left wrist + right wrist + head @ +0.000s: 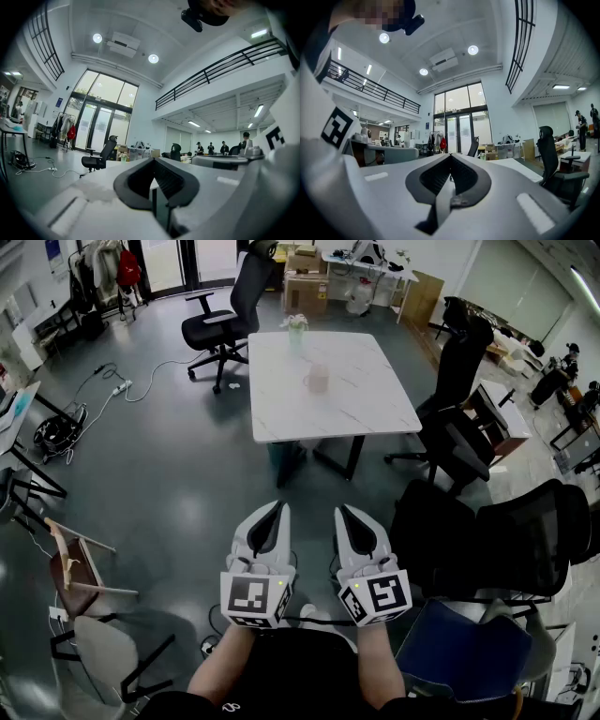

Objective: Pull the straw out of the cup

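Note:
A pinkish cup [317, 380] stands near the middle of the white marble table [281, 409], far ahead of me. At this distance I cannot make out the straw. A small vase of flowers [295, 326] sits at the table's far edge. Both grippers are held level, close to my body and well short of the table. The left gripper [280, 508] [153, 160] is shut, its tips meeting, with nothing between them. Beside it, the right gripper [342, 511] [450, 155] is shut and empty too. The two gripper views look out across the room, and neither shows the cup clearly.
Grey floor lies between me and the table. Black office chairs stand at the table's far left [223, 315], at its right [459, 381] and close on my right [525, 540]. A wooden chair [80, 573] is at my left. Cables [122, 385] trail on the floor, with cardboard boxes [305, 287] beyond.

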Motion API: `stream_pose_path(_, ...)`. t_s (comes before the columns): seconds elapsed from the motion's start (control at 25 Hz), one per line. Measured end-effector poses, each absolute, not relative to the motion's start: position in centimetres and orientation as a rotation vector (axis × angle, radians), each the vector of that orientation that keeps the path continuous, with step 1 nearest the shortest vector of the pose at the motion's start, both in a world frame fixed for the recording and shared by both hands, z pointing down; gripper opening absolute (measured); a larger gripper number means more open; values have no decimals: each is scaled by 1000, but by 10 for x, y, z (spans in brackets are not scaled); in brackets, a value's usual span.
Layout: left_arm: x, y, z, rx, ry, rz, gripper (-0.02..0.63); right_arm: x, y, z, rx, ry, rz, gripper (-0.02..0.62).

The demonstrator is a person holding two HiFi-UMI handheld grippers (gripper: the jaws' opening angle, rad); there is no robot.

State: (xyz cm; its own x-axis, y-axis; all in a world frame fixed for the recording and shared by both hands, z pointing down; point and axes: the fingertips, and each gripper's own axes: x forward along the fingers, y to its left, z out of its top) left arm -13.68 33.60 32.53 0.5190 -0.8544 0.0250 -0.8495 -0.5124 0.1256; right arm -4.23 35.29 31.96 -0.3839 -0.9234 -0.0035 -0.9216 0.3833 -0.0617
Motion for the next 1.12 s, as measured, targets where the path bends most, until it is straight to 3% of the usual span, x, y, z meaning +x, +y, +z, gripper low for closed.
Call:
stream_pose_path(0.52, -157, 279, 325, 2683, -1465, -74, 0, -58, 284, 313, -1738, 2512, -40, 3)
stream_pose_path(1.12, -88, 77, 365, 2663, -1432, -45, 0, 19, 79, 338, -1723, 2476, -72, 3)
